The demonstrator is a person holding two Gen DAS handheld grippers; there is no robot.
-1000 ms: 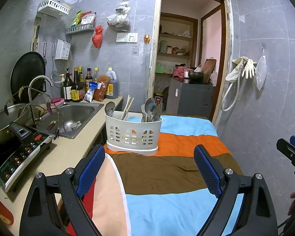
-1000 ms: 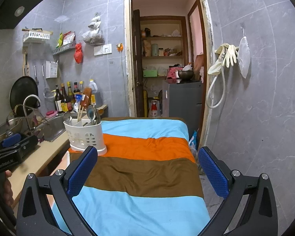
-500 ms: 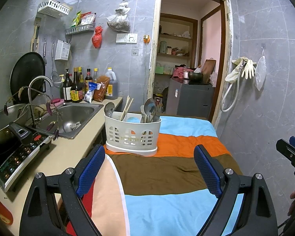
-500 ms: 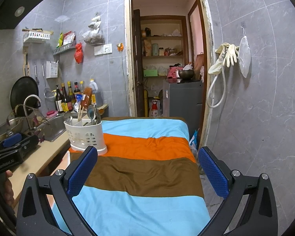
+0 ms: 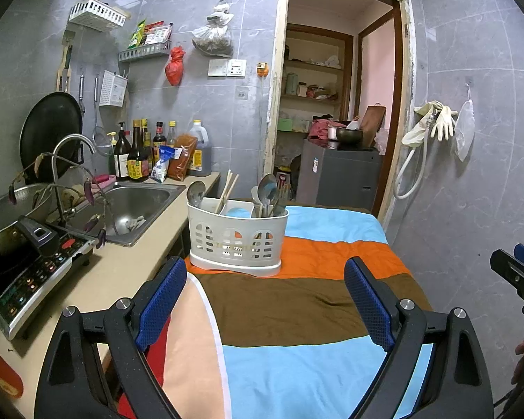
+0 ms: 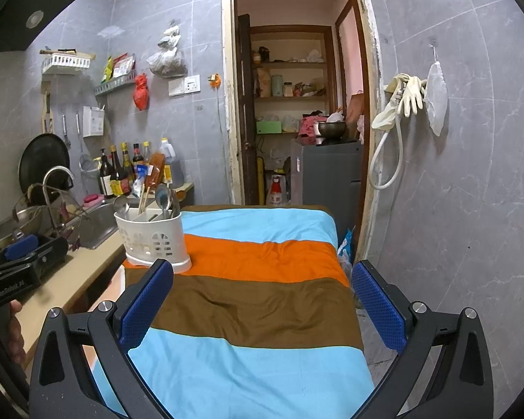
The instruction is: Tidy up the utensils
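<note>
We hold both sets of tongs level over a striped cloth [image 5: 297, 307] that covers the table in a narrow grey-tiled kitchen. The left tongs [image 5: 265, 300] stand spread wide with nothing between the blue pads, and the right tongs [image 6: 262, 303] are spread just as wide and just as empty.

The task's thing, a white slotted caddy [image 5: 235, 235], stands at the far left corner of the cloth on its orange stripe, just beside the beige worktop [image 5: 122, 272] and the steel sink [image 5: 136, 206]. Inside it we see a ladle [image 5: 195, 190] in the left compartment, chopsticks [image 5: 228, 186] leaning beside it, and spoons [image 5: 267, 190] with other cutlery bunched in the right compartment. No loose utensil lies on the cloth that we can see.

We judge the work to be either at its opening or at a pause between picks, with neither tool committed. The next move, as we read it, calls for reaching far and left to the caddy and closing narrow on one slim handle from above, without dragging its neighbours or tipping the light caddy.
</note>
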